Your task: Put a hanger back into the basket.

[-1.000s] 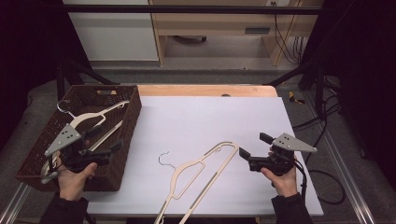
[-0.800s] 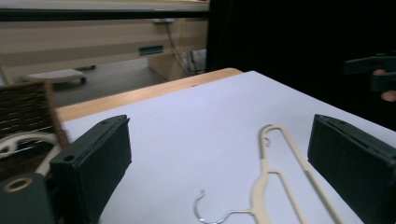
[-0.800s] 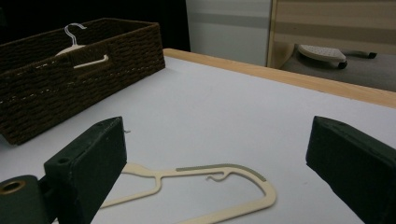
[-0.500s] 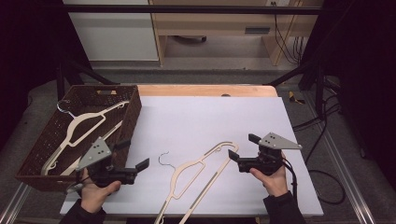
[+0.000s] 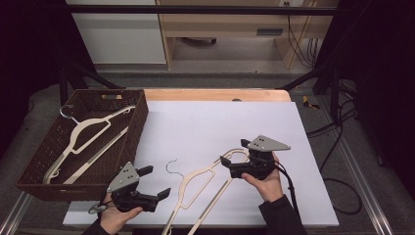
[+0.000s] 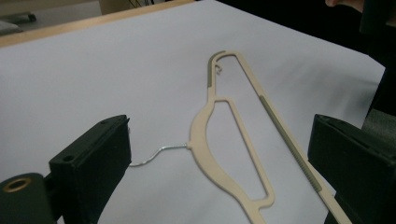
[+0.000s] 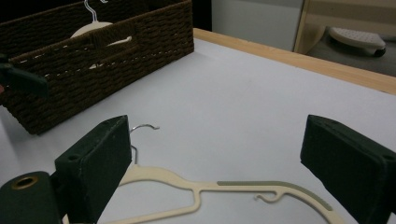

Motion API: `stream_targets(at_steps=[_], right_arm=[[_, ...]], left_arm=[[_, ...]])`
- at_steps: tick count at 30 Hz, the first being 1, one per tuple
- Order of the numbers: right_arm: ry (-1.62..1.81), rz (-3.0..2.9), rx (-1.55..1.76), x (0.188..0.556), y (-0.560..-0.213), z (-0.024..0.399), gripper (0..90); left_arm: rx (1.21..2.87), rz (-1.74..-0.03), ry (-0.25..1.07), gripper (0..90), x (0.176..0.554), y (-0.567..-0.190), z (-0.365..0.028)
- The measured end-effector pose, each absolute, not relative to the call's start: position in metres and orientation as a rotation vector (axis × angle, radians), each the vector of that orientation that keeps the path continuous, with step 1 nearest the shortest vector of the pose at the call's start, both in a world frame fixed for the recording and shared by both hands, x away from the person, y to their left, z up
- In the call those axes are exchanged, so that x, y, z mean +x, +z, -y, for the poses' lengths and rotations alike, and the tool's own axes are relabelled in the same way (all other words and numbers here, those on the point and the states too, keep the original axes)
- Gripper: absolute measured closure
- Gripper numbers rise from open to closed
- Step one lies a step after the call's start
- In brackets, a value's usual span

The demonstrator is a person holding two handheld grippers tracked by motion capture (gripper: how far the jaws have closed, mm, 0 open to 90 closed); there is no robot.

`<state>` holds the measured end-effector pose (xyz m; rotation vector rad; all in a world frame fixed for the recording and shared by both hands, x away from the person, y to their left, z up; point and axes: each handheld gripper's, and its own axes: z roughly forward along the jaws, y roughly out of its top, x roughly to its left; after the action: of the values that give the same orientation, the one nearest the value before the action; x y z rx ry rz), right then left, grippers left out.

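Landmark: basket [image 5: 139, 128] at the table's left edge. The hanger [image 5: 198, 180] lies flat on the white sheet [image 5: 220, 127] right of it, hook [image 5: 171, 165] toward the basket, apart from its wall. Left gripper [image 5: 156, 182], jaws spread and empty, sits near the hook. Right gripper [image 5: 227, 164], jaws spread, sits over the hanger's far shoulder. Open sheet lies beyond

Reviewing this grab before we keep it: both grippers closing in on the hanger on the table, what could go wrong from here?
1. The hanger lies flat on the white sheet, so the open left gripper and right gripper may scrape the sheet or slip off the thin frame.
2. Its wire hook points toward the left gripper and could snag a jaw.
3. The basket already holds a hanger; the two may tangle.
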<state>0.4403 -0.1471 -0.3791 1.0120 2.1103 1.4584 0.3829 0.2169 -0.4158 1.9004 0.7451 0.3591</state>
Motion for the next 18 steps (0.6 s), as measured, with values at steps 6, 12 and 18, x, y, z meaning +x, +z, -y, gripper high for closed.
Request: stream_targets(at_steps=[6, 12, 18], right_arm=[[1.392, -2.187, 1.0, 0.449, -0.384, 0.119, 9.9], [1.343, -2.242, 0.988, 0.456, -0.392, 0.088, 13.9], [1.268, -2.36, 0.927, 0.463, -0.406, 0.052, 20.9]], left_arm=[[1.943, -0.747, 0.329, 5.9, 0.383, -0.43, -0.216], [1.966, -0.752, 0.325, 6.1, 0.381, -0.439, -0.216], [1.993, -0.763, 0.329, 6.1, 0.378, -0.447, -0.22]])
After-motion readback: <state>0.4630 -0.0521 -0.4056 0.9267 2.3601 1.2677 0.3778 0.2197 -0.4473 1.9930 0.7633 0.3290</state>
